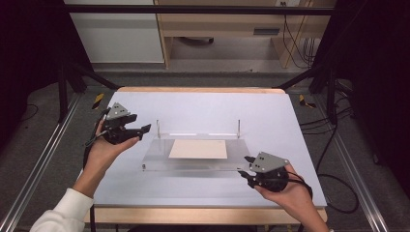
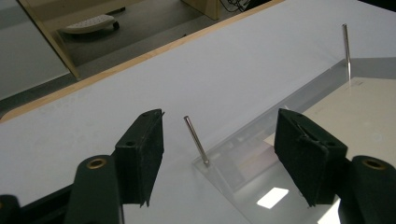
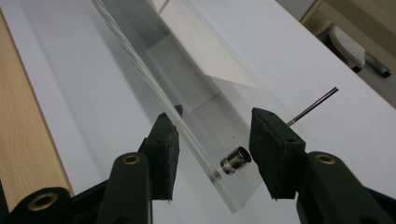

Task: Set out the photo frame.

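Note:
A clear acrylic plate (image 1: pixel 159 157) lies on the white table (image 1: pixel 203 106), with a beige sheet (image 1: pixel 198 149) at its middle. Two thin metal pins stand at its rear corners, one on the left (image 1: pixel 157 125) and one on the right (image 1: pixel 239 125). My left gripper (image 1: pixel 144 129) is open beside the rear left corner; in the left gripper view that pin (image 2: pixel 196 140) rises between the spread jaws. My right gripper (image 1: pixel 245 166) is open at the front right corner. In the right gripper view its jaws straddle the plate's edge (image 3: pixel 187 79) without clamping it, and a small metal standoff (image 3: pixel 236 160) sits under the plate.
The table's wooden front edge (image 3: pixel 23 140) runs close beside my right gripper. Black frame bars (image 1: pixel 193 9) surround the table. Behind it are wooden furniture (image 1: pixel 217 24) and floor cables (image 1: pixel 300 43). Bare white table surface lies beyond the plate.

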A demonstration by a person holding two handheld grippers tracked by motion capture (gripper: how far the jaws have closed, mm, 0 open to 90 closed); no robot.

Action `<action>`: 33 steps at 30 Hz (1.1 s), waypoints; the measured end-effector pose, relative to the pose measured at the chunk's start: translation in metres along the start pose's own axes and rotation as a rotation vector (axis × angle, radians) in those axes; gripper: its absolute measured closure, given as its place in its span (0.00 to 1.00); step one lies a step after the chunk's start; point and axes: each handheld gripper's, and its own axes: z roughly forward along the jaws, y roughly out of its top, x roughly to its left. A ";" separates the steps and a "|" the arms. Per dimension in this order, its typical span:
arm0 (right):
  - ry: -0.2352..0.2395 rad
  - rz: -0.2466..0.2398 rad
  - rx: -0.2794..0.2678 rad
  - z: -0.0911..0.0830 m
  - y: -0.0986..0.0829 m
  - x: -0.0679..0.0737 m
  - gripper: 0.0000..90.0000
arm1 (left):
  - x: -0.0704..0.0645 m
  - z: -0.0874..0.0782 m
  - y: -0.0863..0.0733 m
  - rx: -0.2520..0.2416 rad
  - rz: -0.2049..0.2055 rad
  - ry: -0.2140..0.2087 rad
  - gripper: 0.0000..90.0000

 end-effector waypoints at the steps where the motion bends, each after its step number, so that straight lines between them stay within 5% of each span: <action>1: 0.002 0.004 0.001 0.000 0.002 -0.001 0.60 | 0.000 -0.003 0.001 -0.003 0.005 -0.003 0.35; 17: 0.017 0.059 0.001 -0.004 0.021 -0.021 0.64 | -0.022 -0.048 0.021 -0.054 0.083 -0.056 0.28; 33: 0.033 0.099 -0.001 -0.005 0.031 -0.033 0.64 | -0.053 -0.069 0.029 -0.088 0.152 -0.123 0.17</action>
